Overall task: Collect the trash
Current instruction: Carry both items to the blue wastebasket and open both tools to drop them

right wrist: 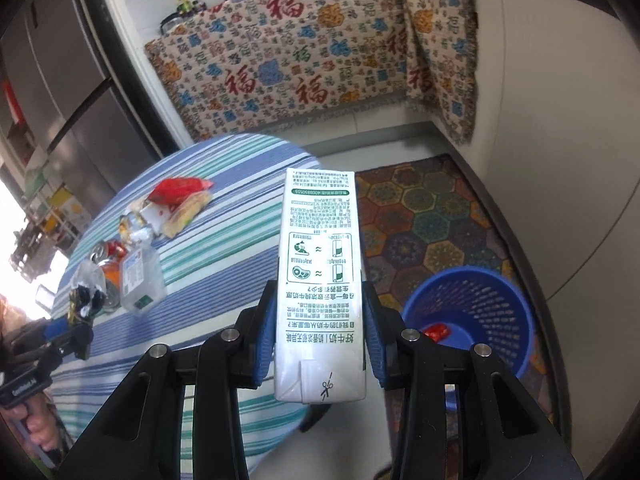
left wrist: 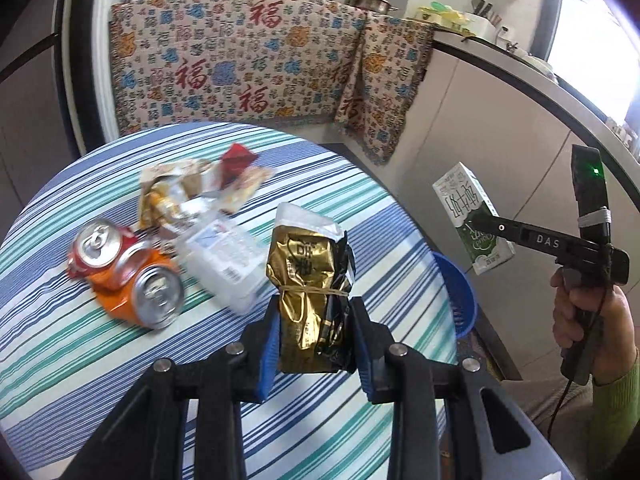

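A blue perforated waste basket [right wrist: 472, 312] is seen on the patterned rug [right wrist: 436, 216] beside the counter [left wrist: 100, 360]; one red wrapper [right wrist: 437, 331] is lying inside it. In the left wrist view only the basket's rim is visible past the counter edge.

The left tool [left wrist: 316, 344] is clamped on a crumpled gold foil bag [left wrist: 310, 280], bound round the middle with a rubber band and held upright above the striped cloth. The right tool [right wrist: 320, 340] is gripped narrowly around a white-and-green milk carton [right wrist: 320, 280], printed with green text and diagrams, held lengthwise between the blue pads [right wrist: 266, 344], off the counter and near the basket.

Left on the counter: two crushed cans, one red [left wrist: 100, 246] and one orange [left wrist: 148, 292], touching; a flattened clear plastic bottle [left wrist: 224, 256] just beside them; a heap of torn wrappers [left wrist: 188, 188] behind, with a red packet [left wrist: 238, 158] at its far end.
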